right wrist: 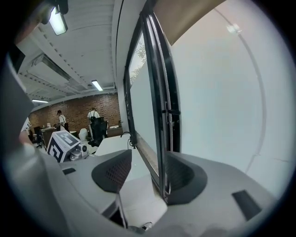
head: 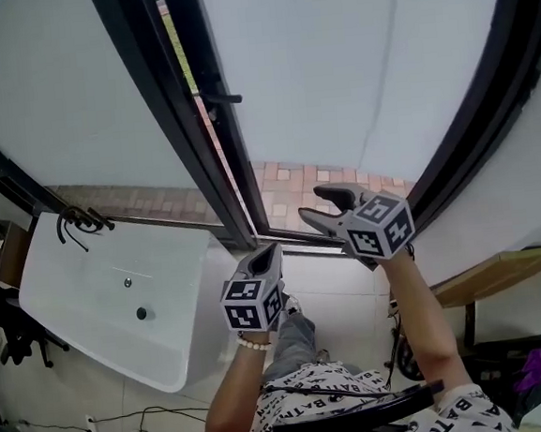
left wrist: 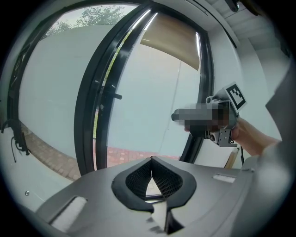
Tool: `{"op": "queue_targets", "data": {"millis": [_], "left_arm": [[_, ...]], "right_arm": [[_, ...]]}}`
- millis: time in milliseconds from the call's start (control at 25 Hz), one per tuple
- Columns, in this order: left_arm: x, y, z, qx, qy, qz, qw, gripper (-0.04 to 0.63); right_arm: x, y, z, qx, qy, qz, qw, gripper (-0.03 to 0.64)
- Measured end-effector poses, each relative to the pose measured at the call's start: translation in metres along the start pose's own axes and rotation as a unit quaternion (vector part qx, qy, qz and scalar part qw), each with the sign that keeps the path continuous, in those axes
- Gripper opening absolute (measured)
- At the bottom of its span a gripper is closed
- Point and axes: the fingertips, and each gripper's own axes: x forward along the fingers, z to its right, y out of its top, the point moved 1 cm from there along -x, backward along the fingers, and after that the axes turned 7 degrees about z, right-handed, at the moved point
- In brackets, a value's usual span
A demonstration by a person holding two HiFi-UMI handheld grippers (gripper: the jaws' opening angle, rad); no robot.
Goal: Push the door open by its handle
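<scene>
**A:** Where's the handle?

**B:** The handle (head: 225,99) is a short dark bar sticking out from the dark frame of the glass door (head: 351,62), well up the door's edge. Nothing is touching it.

**A:** And the right hand-held gripper?

**B:** The right hand-held gripper (head: 312,203) is held near the foot of the door, well apart from the handle. Its jaws stand wide apart and hold nothing. In its own view the door's frame edge lines up in the gap between them, but I can't tell whether either pad touches it.

**A:** The left one?

**B:** The left hand-held gripper (head: 274,249) sits lower and nearer the person's body, pointing towards the door. Its jaw tips meet, with nothing between them.

**A:** Anything else close by?

**B:** A white basin (head: 90,301) with a dark tap stands to the left, against the glass. Brick paving (head: 291,185) shows through the door.
</scene>
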Motion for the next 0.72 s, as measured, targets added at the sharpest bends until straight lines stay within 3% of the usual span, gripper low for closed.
{"op": "queue_targets", "data": {"millis": [280,440,720], "left_arm": [[0.053,0.030,-0.034,-0.004,0.003,0.007,1.0000,-0.012],[0.047,0.048,-0.019,0.002,0.002,0.018,0.9998,-0.012],[0.065,0.062,-0.007,0.008,0.008,0.023,0.9997,-0.012]], "right_arm": [[0.056,0.034,0.042,-0.013,0.015,-0.007,1.000,0.244],[0.049,0.063,0.036,-0.033,0.016,-0.010,0.999,0.247],[0.062,0.098,0.067,-0.074,0.016,-0.020,0.997,0.247]]}}
